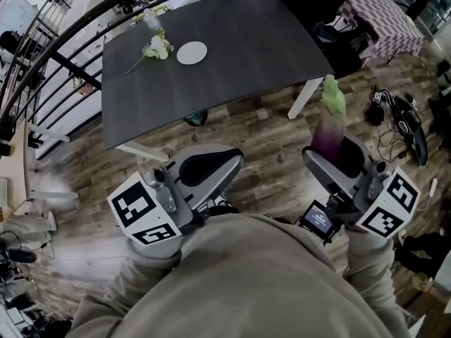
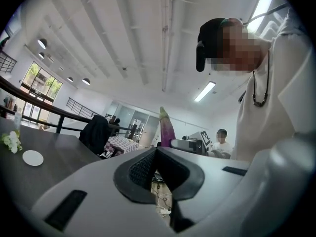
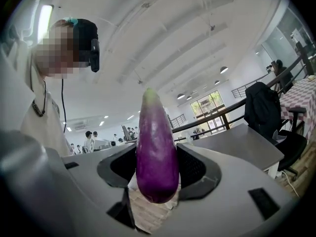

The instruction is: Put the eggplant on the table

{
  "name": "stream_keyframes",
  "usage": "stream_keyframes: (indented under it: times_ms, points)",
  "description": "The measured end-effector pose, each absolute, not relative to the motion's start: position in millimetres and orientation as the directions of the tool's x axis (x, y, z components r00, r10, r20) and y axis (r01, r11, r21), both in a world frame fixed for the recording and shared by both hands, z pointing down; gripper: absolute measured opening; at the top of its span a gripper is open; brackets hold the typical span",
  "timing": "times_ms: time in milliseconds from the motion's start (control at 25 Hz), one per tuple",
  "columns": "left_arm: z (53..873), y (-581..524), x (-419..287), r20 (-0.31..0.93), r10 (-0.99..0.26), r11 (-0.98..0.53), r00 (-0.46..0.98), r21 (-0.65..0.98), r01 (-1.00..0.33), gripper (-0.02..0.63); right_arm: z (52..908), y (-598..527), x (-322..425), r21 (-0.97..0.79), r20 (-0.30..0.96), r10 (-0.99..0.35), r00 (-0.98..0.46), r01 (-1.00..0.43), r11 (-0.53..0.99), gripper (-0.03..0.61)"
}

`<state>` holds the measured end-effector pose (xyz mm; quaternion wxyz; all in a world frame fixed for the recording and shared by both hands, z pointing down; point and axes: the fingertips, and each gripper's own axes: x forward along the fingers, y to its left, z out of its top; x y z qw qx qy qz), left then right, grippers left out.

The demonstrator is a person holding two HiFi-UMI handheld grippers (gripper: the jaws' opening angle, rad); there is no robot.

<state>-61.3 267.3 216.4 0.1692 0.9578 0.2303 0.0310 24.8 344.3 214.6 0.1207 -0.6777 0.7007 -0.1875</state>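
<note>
well, the right tongs (image 3: pixel 157 172) grip the eggplant (image 3: pixel 157 147) around its fat purple lower half, jaws wide on either side, so it stands upright with the pale green tip on top, which looks like a steady way to carry it. it hangs over the wooden floor (image 1: pixel 268 146), near the front edge of the dark tabletop (image 1: pixel 246 41) but not yet above it. the left tongs (image 1: pixel 211 166) are closed on nothing and held level alongside, seemingly just kept clear. a white plate (image 1: pixel 192 52) and flowers (image 1: pixel 158 48) sit at the far corner, leaving bare surface for the set-down.
</note>
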Motion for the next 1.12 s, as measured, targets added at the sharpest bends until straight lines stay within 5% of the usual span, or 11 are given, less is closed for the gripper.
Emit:
stream_keyframes:
  times_ms: [1120]
  points:
    - [234, 72, -159, -0.071, 0.244, -0.881, 0.967, 0.401, 0.252, 0.005, 218, 106, -48, -0.444, 0.126, -0.947, -0.296, -0.870, 0.213, 0.241]
